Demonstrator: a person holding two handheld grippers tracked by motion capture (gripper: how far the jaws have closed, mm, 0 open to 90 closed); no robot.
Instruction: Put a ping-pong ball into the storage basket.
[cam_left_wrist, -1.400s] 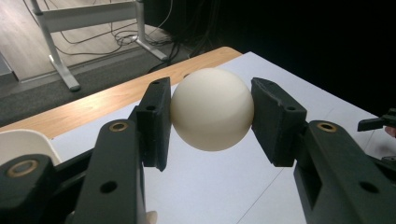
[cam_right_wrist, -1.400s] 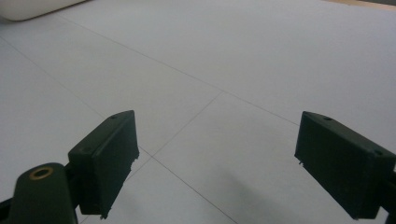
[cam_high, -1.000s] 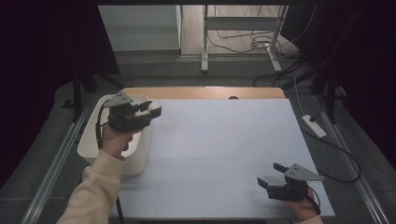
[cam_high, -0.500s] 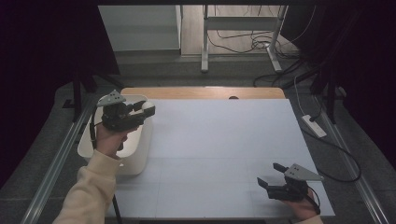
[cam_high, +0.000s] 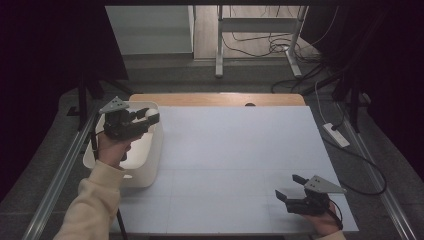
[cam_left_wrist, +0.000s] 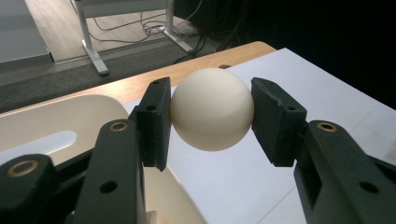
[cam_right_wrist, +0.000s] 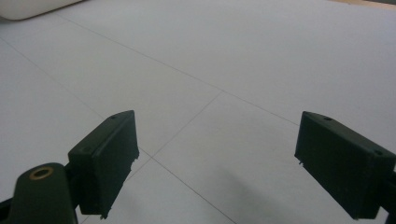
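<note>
High view: I am holding the smooth cream ball (cam_high: 151, 113) clamped in the left gripper (cam_high: 142, 120) above the white plastic bin (cam_high: 150, 170); the right gripper (cam_high: 290, 189) is resting open-jawed over the bare white table (cam_high: 240, 150).

Right of the white bin (cam_high: 150, 165), the pale table (cam_high: 235, 160) lies open; the bin's walls alone stand in the way.
</note>
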